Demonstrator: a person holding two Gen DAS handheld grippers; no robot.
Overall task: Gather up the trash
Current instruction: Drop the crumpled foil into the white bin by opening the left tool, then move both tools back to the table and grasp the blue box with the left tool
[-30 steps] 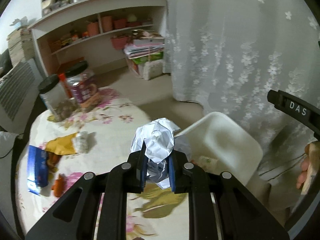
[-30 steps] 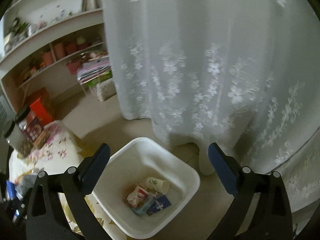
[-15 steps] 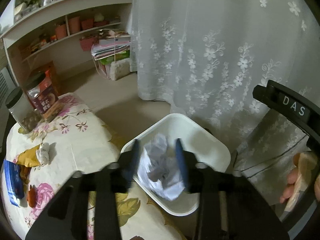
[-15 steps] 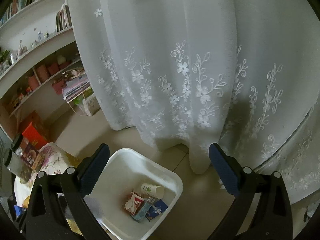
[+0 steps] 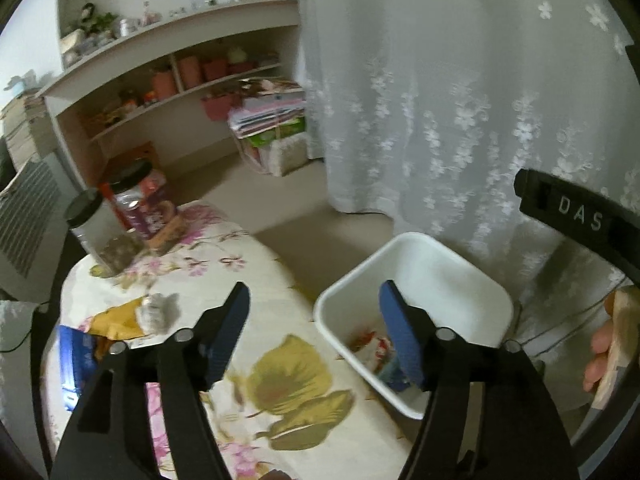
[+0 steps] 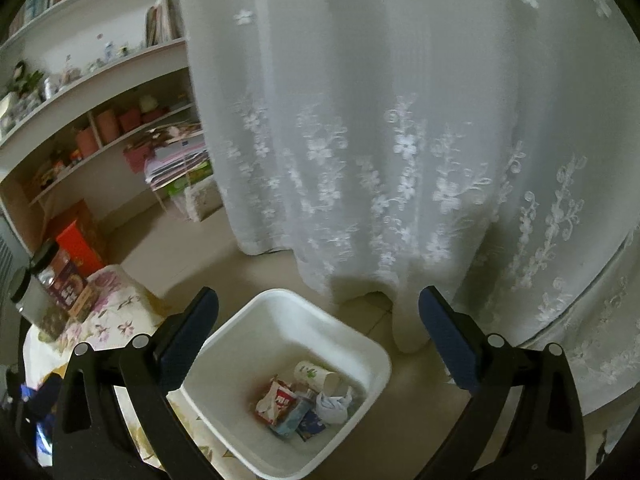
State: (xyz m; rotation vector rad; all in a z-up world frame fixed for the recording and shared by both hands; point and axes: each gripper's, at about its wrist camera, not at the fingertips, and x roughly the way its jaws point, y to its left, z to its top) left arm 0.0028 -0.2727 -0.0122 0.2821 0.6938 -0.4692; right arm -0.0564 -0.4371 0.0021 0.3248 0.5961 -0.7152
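Observation:
A white bin stands on the floor beside the floral table. Inside lie a crumpled white wrapper, a paper cup, a red-and-white pack and blue packets. My left gripper is open and empty, over the table edge and the bin's near rim. My right gripper is open and empty above the bin. On the table lie a yellow wrapper, a crumpled tissue and a blue packet.
Two dark-lidded jars stand at the table's far end. A lace curtain hangs behind the bin. Shelves with pots and a stack of papers line the back wall. The other gripper's body shows at right.
My left gripper opened and let the crumpled white wrapper drop into the bin, then swung back left toward the table. My right gripper stayed open above the bin.

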